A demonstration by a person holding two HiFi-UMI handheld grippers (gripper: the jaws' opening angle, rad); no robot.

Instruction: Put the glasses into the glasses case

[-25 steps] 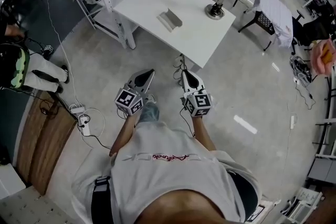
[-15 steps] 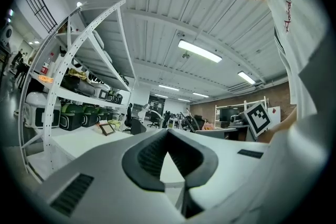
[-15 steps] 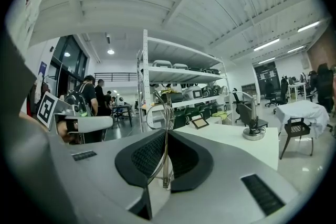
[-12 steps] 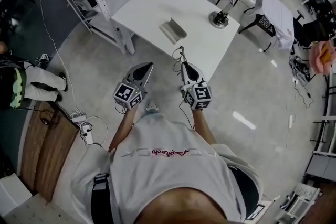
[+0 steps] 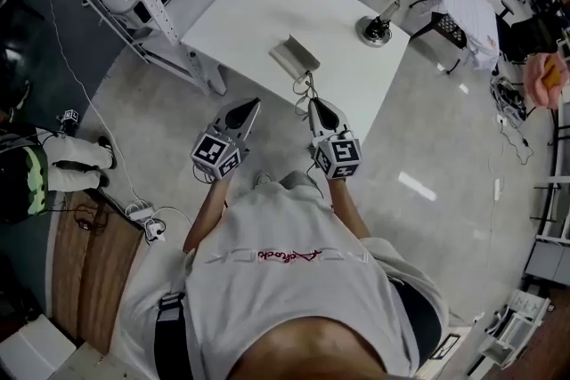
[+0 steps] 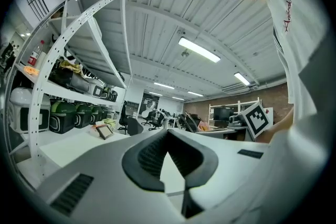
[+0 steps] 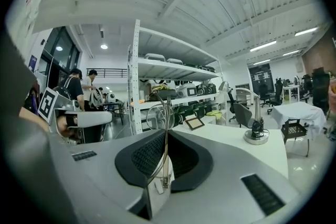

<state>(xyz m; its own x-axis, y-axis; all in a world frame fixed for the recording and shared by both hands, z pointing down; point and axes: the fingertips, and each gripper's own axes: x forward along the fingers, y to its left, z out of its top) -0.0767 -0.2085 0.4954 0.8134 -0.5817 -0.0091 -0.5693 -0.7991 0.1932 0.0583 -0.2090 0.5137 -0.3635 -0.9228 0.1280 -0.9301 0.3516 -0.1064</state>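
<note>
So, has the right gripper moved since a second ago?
Yes: the right gripper, holding the glasses, has moved toward the white table, closing on the glasses case.

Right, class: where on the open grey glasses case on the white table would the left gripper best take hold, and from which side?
Probably its nearer end wall, approached from the white table's near edge. The open grey glasses case lies slantwise close to that edge, and the left gripper is empty while the right gripper grips the wire-framed glasses.
</note>
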